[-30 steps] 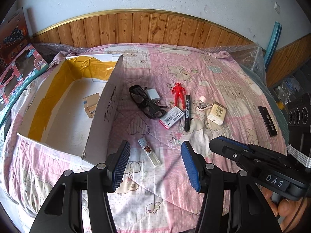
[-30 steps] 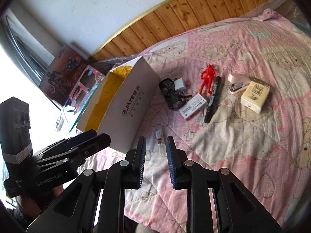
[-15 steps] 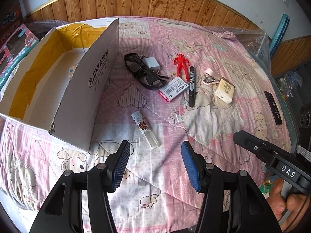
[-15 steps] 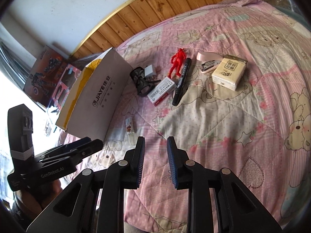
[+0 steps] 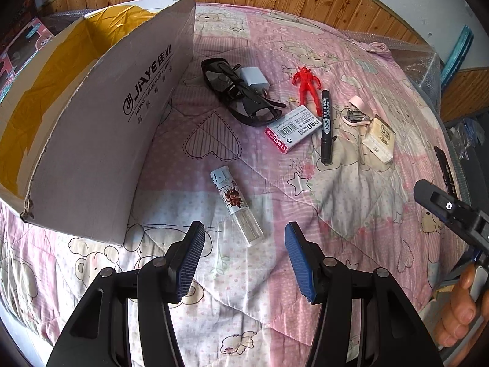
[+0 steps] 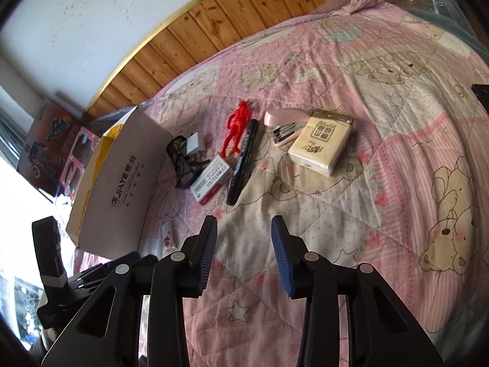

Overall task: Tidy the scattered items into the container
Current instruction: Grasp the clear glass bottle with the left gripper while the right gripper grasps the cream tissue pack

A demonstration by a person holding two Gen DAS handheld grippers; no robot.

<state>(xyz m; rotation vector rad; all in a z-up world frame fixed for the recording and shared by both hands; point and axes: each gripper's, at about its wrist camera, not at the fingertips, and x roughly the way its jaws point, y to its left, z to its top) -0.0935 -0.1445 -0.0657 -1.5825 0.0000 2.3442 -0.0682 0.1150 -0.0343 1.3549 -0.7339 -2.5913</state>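
The box [image 5: 101,116] stands open on the left side of the pink quilt [image 5: 351,202]. Beside it lie glasses [image 5: 241,98], a white plug [image 5: 253,81], a red toy man [image 5: 305,87], a black pen [image 5: 326,125], a stapler [image 6: 282,125] and a tissue pack [image 6: 322,140]. A little tube [image 5: 237,205] lies just in front of the left gripper [image 5: 243,258], whose jaws are wide and hold nothing. The right gripper [image 6: 244,253] is wide too, holding nothing, above bare quilt.

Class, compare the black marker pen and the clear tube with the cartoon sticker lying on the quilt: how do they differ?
The black marker pen is dark and opaque; the clear tube is see-through with a white cap. The marker pen lies among other items, beside the red figure; the tube lies alone, nearer the cardboard box. Both lie flat on the quilt.
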